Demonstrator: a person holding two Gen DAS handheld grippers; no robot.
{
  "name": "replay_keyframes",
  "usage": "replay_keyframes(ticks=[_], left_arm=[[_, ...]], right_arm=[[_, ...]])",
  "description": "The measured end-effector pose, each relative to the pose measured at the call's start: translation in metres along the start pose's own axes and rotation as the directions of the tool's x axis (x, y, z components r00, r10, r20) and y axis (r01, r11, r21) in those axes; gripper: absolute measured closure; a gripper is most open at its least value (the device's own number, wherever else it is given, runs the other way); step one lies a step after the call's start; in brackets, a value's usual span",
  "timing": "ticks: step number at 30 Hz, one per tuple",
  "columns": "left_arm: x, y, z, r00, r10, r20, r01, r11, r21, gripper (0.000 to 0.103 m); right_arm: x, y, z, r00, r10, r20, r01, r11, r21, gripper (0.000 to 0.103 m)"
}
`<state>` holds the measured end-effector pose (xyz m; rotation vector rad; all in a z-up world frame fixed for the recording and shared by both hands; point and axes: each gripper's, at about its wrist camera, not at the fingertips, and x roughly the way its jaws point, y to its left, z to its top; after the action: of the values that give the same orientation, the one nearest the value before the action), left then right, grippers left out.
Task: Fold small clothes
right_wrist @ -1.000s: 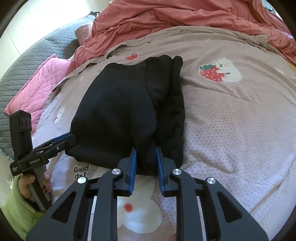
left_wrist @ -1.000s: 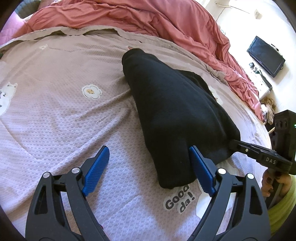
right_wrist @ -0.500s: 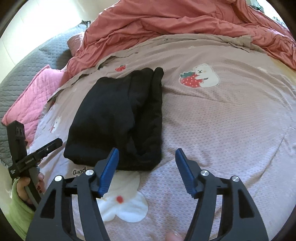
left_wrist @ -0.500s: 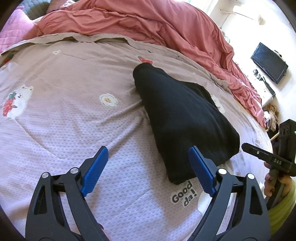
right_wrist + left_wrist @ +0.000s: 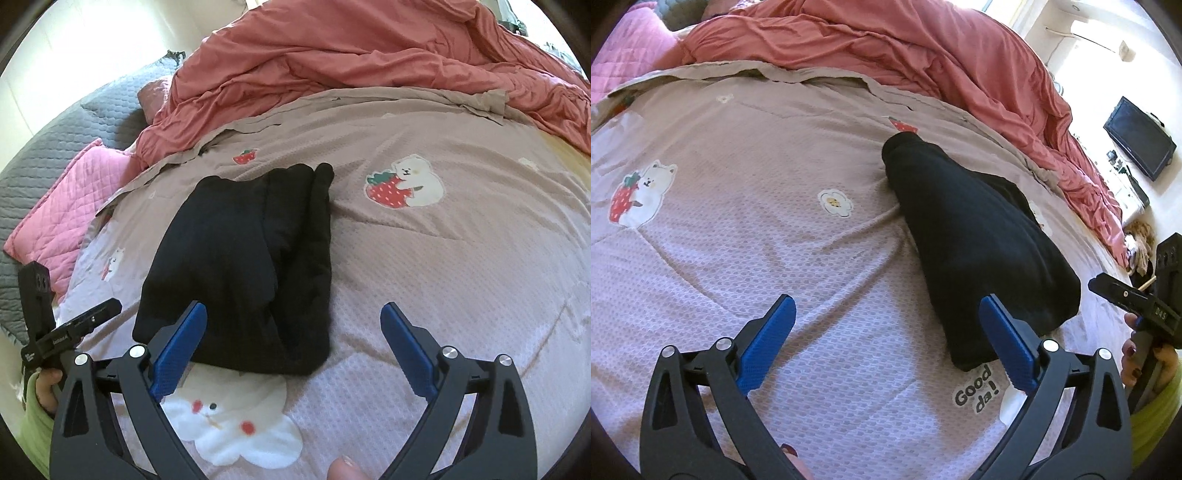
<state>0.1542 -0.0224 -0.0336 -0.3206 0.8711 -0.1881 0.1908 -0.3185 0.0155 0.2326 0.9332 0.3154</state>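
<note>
The folded black garment [image 5: 243, 266] lies lengthwise toward 12 o'clock, nearer the right gripper [image 5: 291, 347]; both it and the left gripper [image 5: 886, 343] have just been opening and stand wide apart, empty.

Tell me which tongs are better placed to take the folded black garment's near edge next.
Probably the right tongs: they have just opened off the folded black fabric garment, whose near edge lies right before them. The left tongs, also open, face mostly bare quilted bedspread.
</note>
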Motion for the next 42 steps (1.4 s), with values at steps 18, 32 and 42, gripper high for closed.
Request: replay_keyframes(ticks=[18, 32, 42], left_arm=[[0.035, -0.012, 0.018, 0.976, -0.205, -0.072, 0.195, 0.973, -0.127, 0.01], [0.089, -0.024, 0.035, 0.949, -0.259, -0.178, 0.225, 0.955, -0.193, 0.011], [0.101, -0.035, 0.04, 0.937, -0.295, -0.188, 0.252, 0.942, -0.222, 0.023]], right_arm=[[0.075, -0.016, 0.043, 0.979, 0.149, -0.139, -0.146, 0.989, 0.033, 0.006], [0.101, -0.024, 0.044, 0.932, 0.323, -0.167, -0.311, 0.946, 0.089, 0.028], [0.107, -0.013, 0.046, 0.933, 0.329, -0.148, -0.328, 0.944, 0.029, 0.046]])
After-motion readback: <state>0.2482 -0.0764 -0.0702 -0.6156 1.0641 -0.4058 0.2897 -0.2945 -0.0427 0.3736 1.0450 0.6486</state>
